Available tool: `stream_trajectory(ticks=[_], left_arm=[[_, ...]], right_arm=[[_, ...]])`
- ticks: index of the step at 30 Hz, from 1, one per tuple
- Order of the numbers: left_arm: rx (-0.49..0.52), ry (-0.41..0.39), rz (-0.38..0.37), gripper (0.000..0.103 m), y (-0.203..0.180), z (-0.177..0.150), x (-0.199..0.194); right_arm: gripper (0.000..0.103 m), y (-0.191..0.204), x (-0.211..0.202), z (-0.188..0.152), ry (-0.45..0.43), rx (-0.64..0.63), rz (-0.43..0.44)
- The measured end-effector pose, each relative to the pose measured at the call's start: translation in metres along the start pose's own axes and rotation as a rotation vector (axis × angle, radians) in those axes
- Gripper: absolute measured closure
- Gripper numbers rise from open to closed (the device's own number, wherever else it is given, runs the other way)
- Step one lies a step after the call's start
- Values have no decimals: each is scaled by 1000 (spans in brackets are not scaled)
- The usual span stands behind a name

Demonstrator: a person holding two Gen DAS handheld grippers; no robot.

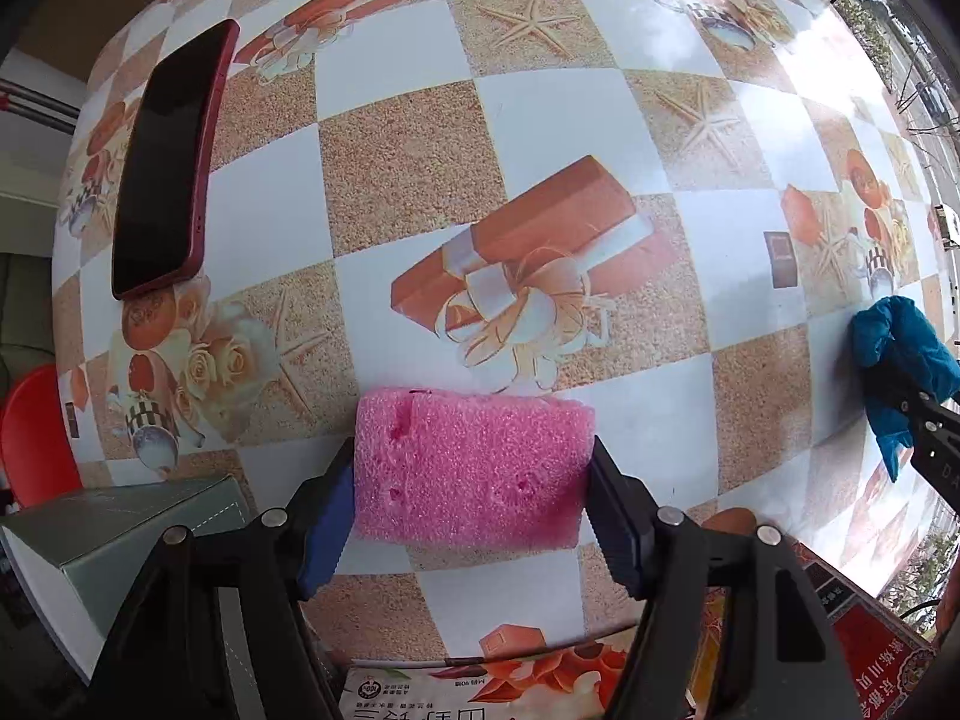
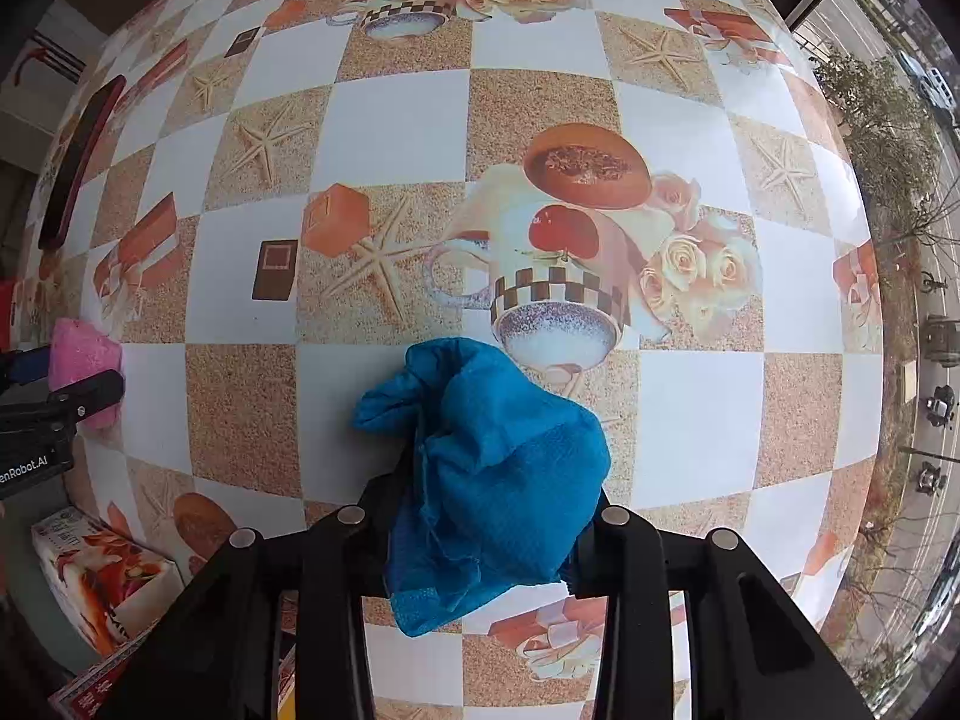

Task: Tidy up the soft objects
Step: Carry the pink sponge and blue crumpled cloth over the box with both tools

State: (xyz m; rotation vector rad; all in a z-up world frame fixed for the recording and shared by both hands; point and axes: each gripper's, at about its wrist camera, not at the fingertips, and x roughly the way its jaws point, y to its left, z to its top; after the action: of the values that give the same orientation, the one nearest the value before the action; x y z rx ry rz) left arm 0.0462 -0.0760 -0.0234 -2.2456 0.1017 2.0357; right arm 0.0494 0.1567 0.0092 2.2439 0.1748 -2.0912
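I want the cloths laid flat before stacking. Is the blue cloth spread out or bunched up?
Bunched up. The blue cloth is a crumpled wad with folds, pinched in the right gripper, not flat on the table.

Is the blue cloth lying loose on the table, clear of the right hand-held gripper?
No: in the right wrist view the blue cloth is bunched between the fingers of the right hand-held gripper, which are closed on it.

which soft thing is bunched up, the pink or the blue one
The blue cloth, crumpled in the right gripper. The pink sponge keeps its block shape.
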Motion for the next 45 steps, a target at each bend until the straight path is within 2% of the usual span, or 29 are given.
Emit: stream_trajectory(ticks=[6, 15, 22, 28, 35, 45], left_arm=[[33, -122, -5, 30, -10, -25, -44], [6, -227, -8, 30, -21, -56, -105], [-27, -284, -7, 30, 1, -104, -151], [-83, -310, -16, 30, 24, -136, -169], [-147, -314, -13, 30, 61, -179, -174], [-277, -281, 23, 30, 119, -245, -161]], right_arm=[[67, -10, -39, -8, -39, 63, 81], [67, -7, -102, -32, -138, 74, 169], [67, 39, -141, -46, -193, 49, 227], [67, 81, -170, -67, -213, -11, 249], [67, 140, -180, -91, -204, -95, 270], [67, 229, -169, -116, -140, -264, 293]])
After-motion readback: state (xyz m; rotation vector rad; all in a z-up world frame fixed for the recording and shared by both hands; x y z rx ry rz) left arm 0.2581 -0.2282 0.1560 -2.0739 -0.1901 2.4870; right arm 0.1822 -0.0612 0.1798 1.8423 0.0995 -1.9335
